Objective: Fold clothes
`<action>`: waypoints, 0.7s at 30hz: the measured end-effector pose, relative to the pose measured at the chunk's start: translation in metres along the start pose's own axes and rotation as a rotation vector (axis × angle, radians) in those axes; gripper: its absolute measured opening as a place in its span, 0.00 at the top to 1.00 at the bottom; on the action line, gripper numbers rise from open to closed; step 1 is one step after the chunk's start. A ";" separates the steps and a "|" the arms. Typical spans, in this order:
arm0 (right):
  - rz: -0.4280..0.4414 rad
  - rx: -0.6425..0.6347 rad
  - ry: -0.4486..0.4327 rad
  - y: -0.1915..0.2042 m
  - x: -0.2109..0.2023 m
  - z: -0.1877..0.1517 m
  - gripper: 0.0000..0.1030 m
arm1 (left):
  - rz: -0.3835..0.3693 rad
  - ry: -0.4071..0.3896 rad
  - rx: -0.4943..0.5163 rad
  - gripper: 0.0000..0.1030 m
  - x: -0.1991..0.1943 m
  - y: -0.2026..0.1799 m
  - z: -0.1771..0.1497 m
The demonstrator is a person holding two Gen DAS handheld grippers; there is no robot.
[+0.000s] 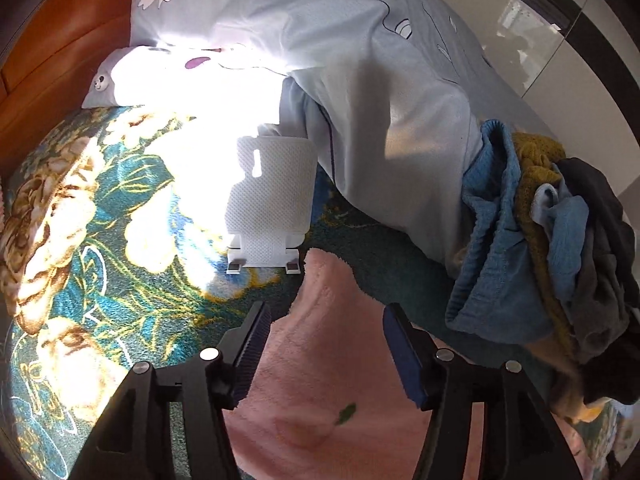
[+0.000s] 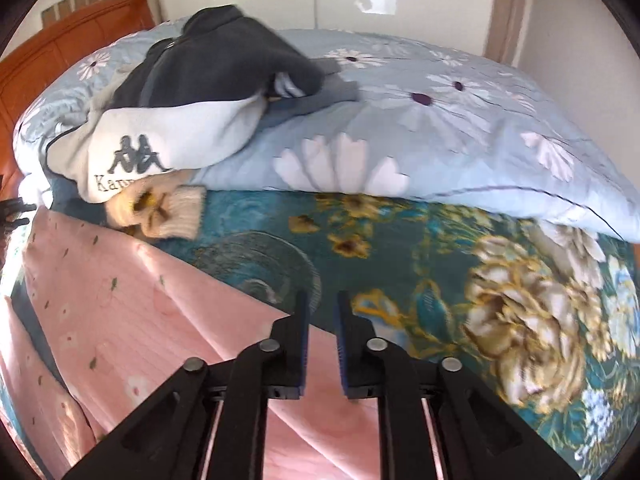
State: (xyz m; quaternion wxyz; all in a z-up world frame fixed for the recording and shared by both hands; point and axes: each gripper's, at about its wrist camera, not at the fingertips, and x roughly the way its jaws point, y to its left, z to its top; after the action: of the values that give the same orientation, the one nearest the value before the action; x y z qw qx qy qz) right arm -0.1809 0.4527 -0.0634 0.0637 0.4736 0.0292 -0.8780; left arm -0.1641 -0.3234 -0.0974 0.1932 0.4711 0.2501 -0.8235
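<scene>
The pink garment (image 1: 320, 380) lies spread on the bed (image 1: 100, 240), over a teal floral cover. In the left wrist view its plush, towel-like side faces up, with one edge running between the fingers. In the right wrist view it shows a thin printed face with small leaf marks, creased in long folds.

The left gripper (image 1: 324, 312) stands wide open above the garment's upper edge, holding nothing. The right gripper (image 2: 323, 300) is narrowed to a small gap over the garment's far edge; whether cloth is caught between the pads cannot be told.

A pile of clothes (image 1: 560, 240) sits to the right in the left view, touching the blue quilt (image 1: 380, 80). A white stand (image 1: 272, 200) rests just beyond the garment. A dark jacket (image 2: 200, 72) lies on the quilt in the right view.

Judgement: the garment is light, soft and limp. It will sag and drag against the cover. It is best pinched at an edge or corner, both grippers well apart, and kept taut when lifted.
</scene>
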 end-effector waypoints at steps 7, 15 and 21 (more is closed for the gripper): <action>-0.008 0.417 0.052 -0.128 -0.029 -0.087 0.65 | 0.018 -0.038 -0.031 0.35 -0.027 -0.010 -0.038; 0.322 0.687 0.060 -0.162 -0.006 -0.121 0.61 | -0.185 0.191 0.021 0.32 -0.021 -0.086 -0.142; 0.379 0.648 0.093 -0.156 0.005 -0.116 0.61 | -0.265 0.287 0.141 0.33 -0.027 -0.138 -0.204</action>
State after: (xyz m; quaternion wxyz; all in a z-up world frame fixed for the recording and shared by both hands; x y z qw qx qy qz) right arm -0.1097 0.6201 -0.1330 0.0705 0.5055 -0.3351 -0.7920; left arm -0.0892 -0.0900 -0.1304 0.0123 0.5588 0.2766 -0.7817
